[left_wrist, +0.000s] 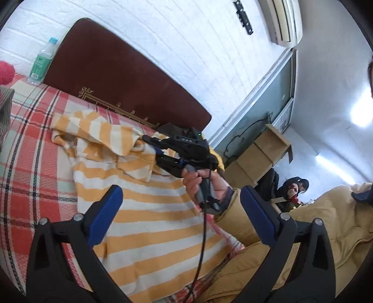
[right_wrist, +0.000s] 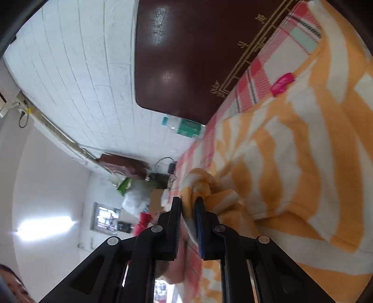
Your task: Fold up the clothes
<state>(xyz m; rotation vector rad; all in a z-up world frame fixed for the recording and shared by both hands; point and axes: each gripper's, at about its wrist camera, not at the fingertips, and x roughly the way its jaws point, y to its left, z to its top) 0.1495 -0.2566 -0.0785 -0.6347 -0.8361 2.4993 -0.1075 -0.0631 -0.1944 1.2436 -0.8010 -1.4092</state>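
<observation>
Red, white and pale green checked cloth [left_wrist: 30,149] covers the bed under my left claw [left_wrist: 184,209], and a dark brown headboard [left_wrist: 112,77] with a gold ornament stands against a white brick-pattern wall [left_wrist: 186,42]. High up hangs an air conditioner [left_wrist: 282,18]. On the bed lies the orange and white striped garment [left_wrist: 144,209], rumpled at its far end. My left claw is wide open and holds nothing; it hovers above the garment. Between its fingers I see my right hand [left_wrist: 205,184] gripping the handle of the right claw [left_wrist: 158,149], whose cable hangs across the stripes. A water bottle [left_wrist: 42,61] with a green label stands beside the headboard; its writing is too small to read. A wooden shelf [left_wrist: 258,158] and a seated person [left_wrist: 293,186] are farther back.

From the right wrist, the fingers of my right claw [right_wrist: 188,211] are pressed close together on a bunched fold of the striped garment [right_wrist: 291,163]. A pink tag [right_wrist: 282,84] shows near the headboard [right_wrist: 186,58]. The bottle [right_wrist: 184,127] is here too, its label blurred.
</observation>
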